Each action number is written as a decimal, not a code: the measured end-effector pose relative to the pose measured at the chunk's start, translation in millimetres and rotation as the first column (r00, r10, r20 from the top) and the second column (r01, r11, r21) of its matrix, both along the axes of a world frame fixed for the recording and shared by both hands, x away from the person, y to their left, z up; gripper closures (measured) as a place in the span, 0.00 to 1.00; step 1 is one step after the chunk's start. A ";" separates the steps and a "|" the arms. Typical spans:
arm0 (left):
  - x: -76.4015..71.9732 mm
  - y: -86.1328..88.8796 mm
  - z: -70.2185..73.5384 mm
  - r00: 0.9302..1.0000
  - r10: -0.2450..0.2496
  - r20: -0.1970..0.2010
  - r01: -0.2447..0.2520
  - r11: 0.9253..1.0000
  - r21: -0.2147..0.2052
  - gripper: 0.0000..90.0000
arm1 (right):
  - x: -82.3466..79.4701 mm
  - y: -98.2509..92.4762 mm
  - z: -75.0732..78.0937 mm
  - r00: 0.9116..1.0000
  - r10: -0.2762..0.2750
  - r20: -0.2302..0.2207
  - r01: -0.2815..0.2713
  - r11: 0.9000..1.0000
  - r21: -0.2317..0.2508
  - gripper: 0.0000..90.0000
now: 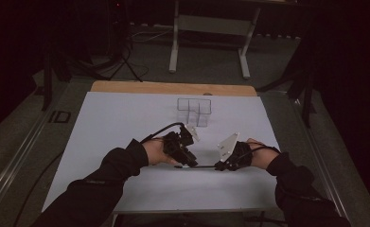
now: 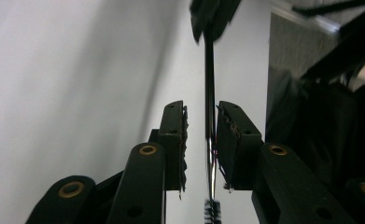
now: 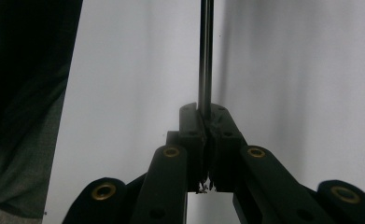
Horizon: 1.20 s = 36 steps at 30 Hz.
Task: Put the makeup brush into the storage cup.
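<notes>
A thin dark metal rod (image 1: 204, 166) lies level just above the white table sheet (image 1: 126, 123), spanning between my two grippers. My right gripper (image 1: 219, 166) is shut on one end of it; in the right gripper view the pads of that gripper (image 3: 207, 109) pinch the rod (image 3: 205, 56), which runs straight away from them. My left gripper (image 1: 192, 164) stands at the other end. In the left gripper view its jaws (image 2: 201, 109) are apart, with the rod (image 2: 209, 93) in the gap, close to the right pad, and a small bristle tip (image 2: 212, 212) at the bottom.
A clear plastic compartment box (image 1: 194, 111) stands on the sheet behind the grippers. The wooden table edge (image 1: 173, 88) shows at the far side. Beyond it on the floor are a white desk frame (image 1: 208, 28) and tripod legs (image 1: 121, 61).
</notes>
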State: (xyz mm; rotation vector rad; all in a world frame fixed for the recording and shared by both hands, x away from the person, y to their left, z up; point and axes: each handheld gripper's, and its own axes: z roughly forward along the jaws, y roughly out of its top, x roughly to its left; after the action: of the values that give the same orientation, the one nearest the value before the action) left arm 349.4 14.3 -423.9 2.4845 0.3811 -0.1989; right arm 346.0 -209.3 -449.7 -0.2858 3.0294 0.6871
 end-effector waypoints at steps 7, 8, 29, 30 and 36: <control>1.7 13.2 12.3 0.999 0.043 0.034 -0.040 0.995 -0.087 0.67 | 1.1 -4.6 -1.7 0.999 -0.039 0.009 0.039 0.999 0.025 0.95; 1.0 17.3 14.1 0.998 0.058 0.037 -0.053 0.992 -0.116 0.64 | 1.8 -7.0 -2.1 0.999 -0.051 0.007 0.051 0.998 0.030 0.95; -5.4 93.8 1.7 0.944 0.312 0.105 -0.232 0.857 -0.460 0.46 | 6.6 -32.1 -6.7 0.967 -0.246 -0.068 0.255 0.948 0.189 0.95; -6.3 94.7 0.4 0.940 0.323 0.108 -0.239 0.852 -0.466 0.46 | 7.0 -33.5 -7.5 0.965 -0.256 -0.066 0.264 0.943 0.202 0.95; -8.1 95.4 -8.0 0.934 0.341 0.101 -0.247 0.825 -0.508 0.46 | 4.9 -38.4 -10.5 0.947 -0.313 -0.072 0.321 0.907 0.274 0.95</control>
State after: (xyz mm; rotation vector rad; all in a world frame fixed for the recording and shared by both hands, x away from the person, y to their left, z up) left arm 341.3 109.7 -431.9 1.8929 0.5548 0.0654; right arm 350.9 -247.7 -460.2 0.2218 2.8433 1.0768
